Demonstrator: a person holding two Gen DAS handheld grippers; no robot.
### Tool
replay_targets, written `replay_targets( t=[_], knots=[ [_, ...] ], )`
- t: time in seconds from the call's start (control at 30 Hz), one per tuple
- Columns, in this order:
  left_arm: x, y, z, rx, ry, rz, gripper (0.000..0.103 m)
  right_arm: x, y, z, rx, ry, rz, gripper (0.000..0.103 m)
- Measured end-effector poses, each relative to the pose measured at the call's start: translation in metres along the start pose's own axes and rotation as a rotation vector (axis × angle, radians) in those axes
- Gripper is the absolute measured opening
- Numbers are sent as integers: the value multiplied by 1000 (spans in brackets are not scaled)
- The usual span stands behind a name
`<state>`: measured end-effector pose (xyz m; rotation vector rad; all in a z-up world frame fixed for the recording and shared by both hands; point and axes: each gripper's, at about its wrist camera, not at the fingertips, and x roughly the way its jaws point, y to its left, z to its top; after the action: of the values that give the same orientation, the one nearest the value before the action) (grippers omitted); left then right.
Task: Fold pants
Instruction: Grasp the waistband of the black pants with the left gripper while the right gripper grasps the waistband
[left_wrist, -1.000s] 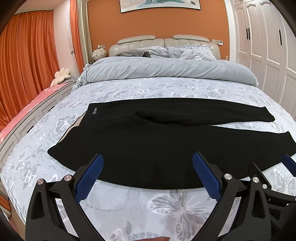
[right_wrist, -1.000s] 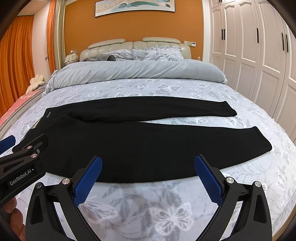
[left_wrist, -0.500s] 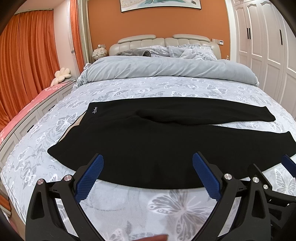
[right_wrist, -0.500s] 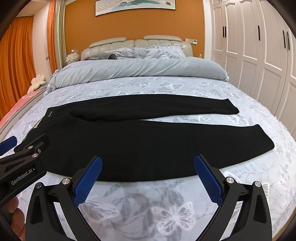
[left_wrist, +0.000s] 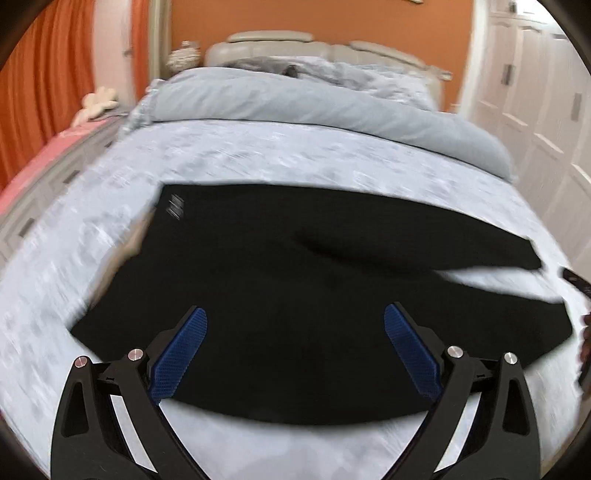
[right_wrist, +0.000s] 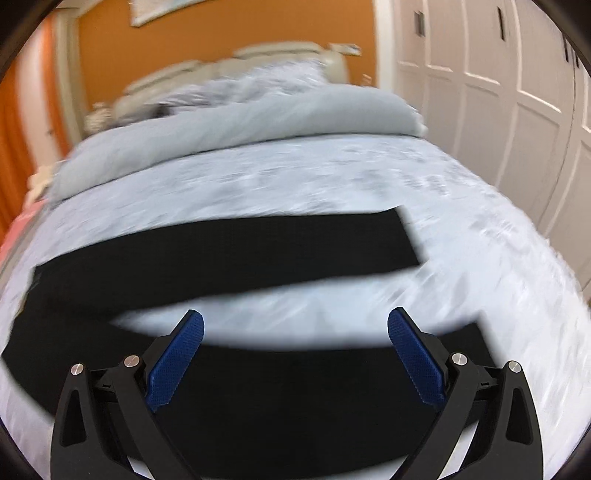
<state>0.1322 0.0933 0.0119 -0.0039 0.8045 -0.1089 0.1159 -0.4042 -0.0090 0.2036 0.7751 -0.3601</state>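
Black pants (left_wrist: 280, 280) lie spread flat across the patterned bedsheet, waistband to the left with a small white label (left_wrist: 176, 206), legs running right. My left gripper (left_wrist: 295, 325) hovers open over the seat and near leg, nothing between its blue pads. In the right wrist view the two legs (right_wrist: 229, 251) are parted by a wedge of sheet. My right gripper (right_wrist: 295, 326) is open above the near leg (right_wrist: 295, 398), close to its cuff end at the right. Both views are motion-blurred.
A grey duvet (left_wrist: 314, 103) is rolled back toward the cream headboard (left_wrist: 295, 38). Orange curtains (left_wrist: 44, 81) and a pink-topped bench (left_wrist: 33, 158) flank the left side. White wardrobe doors (right_wrist: 498, 110) stand on the right. Part of the other gripper (left_wrist: 578, 284) shows at the left view's right edge.
Both grippers have moved forward and down over the pants, from the bed's near edge to above the fabric. The right gripper has also swung right toward the leg ends. Jaws stay open.
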Motion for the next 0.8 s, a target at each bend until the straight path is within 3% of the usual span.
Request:
replay_targets(
  t=[0.13,0.17,0.23,0.4,0.5,0.53,0.57,0.6,0.63,0.67,0.7,0.8],
  knots=[
    [79,45,80,24,68,95,96,83,-51,58,45,97,-2,98],
    [104,63,97,-9,102,143,96,103,-62,67,69,117,-10,98],
    [154,103,125,-102,174,165,95,134,-81,76,138,133,-18,98],
    [233,161,142,-255,259,232,95,190,-101,79,220,184,49,98],
    [264,170,141,-251,313,236,94,198,-90,76,154,146,34,96],
    [270,170,140,-245,321,256,78,199,-87,78,129,134,29,77],
    [276,172,140,-241,317,273,70,200,-84,79,108,137,28,58],
    [276,174,140,-253,316,265,63,203,-84,81,112,152,45,15],
    [271,173,142,-269,290,244,37,202,-86,84,143,152,77,7],
    [267,171,145,-273,275,203,20,196,-85,86,155,133,92,7],
    [257,164,147,-267,258,183,13,185,-83,88,143,102,100,6],
    [204,147,150,-196,147,159,11,135,-83,92,126,3,140,6]
  ],
)
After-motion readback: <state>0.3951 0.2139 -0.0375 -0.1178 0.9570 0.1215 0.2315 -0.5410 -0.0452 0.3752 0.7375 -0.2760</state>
